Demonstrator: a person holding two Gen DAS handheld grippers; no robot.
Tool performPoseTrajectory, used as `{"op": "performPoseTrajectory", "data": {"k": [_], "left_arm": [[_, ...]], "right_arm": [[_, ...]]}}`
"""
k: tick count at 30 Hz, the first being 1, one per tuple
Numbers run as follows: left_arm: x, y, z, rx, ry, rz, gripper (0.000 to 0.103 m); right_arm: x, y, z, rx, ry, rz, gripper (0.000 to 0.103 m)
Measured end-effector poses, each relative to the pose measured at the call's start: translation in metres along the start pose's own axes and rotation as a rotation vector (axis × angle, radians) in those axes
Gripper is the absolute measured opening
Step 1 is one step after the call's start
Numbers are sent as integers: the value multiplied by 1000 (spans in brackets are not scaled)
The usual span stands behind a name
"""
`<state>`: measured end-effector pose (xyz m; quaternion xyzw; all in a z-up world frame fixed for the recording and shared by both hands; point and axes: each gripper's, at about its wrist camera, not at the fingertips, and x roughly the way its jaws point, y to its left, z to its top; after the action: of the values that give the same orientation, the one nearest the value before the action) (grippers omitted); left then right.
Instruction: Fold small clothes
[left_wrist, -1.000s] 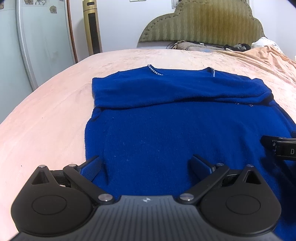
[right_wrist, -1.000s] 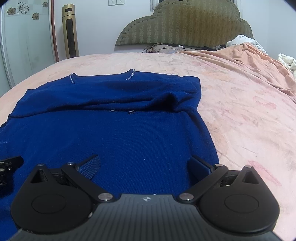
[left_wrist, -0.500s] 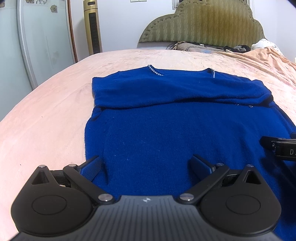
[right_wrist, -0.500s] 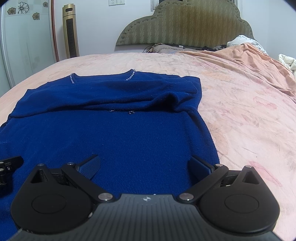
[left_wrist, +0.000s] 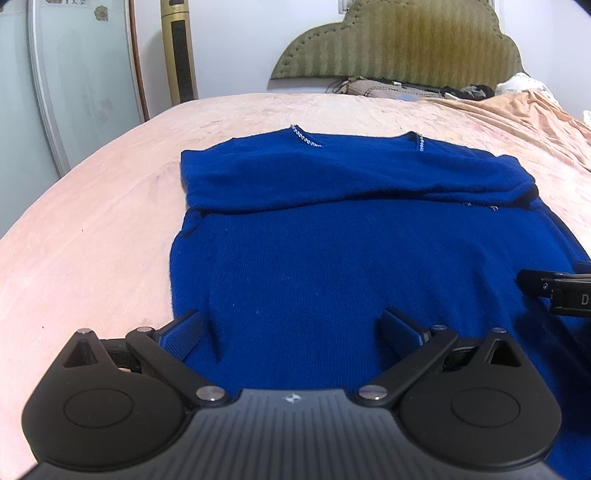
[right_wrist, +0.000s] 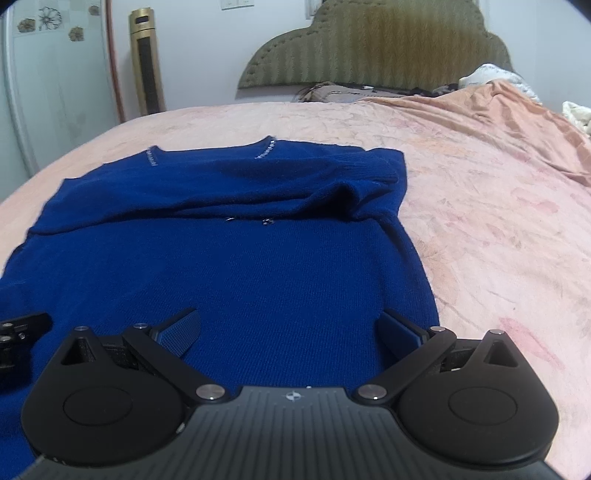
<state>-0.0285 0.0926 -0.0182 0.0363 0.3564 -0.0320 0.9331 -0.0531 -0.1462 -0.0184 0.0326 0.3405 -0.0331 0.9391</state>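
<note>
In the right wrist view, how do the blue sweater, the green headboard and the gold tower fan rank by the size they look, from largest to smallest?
1. blue sweater, largest by far, though it lies nearest the camera.
2. green headboard.
3. gold tower fan, smallest.
The last two stand far back, so their true sizes stay unsure.

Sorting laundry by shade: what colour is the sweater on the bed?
Deep royal blue, with small silvery trim at the neckline; the sweater shows best in the left wrist view.

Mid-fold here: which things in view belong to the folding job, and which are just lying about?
Job:
blue sweater, sleeves folded across the chest
left gripper, open
right gripper, open

Lying about:
pink bedspread
orange blanket
clutter by the headboard
gold tower fan
</note>
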Motion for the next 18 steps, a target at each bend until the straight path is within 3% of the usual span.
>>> {"op": "performPoseTrajectory", "data": {"k": [9,18], "left_arm": [[-14,-3,-6,30,9,16,103],[-21,1,-8,48,23,14,103]], "right_arm": [[-23,11,-15,-70,16,-3,103],[-37,2,-22,-56,7,25,103]]}}
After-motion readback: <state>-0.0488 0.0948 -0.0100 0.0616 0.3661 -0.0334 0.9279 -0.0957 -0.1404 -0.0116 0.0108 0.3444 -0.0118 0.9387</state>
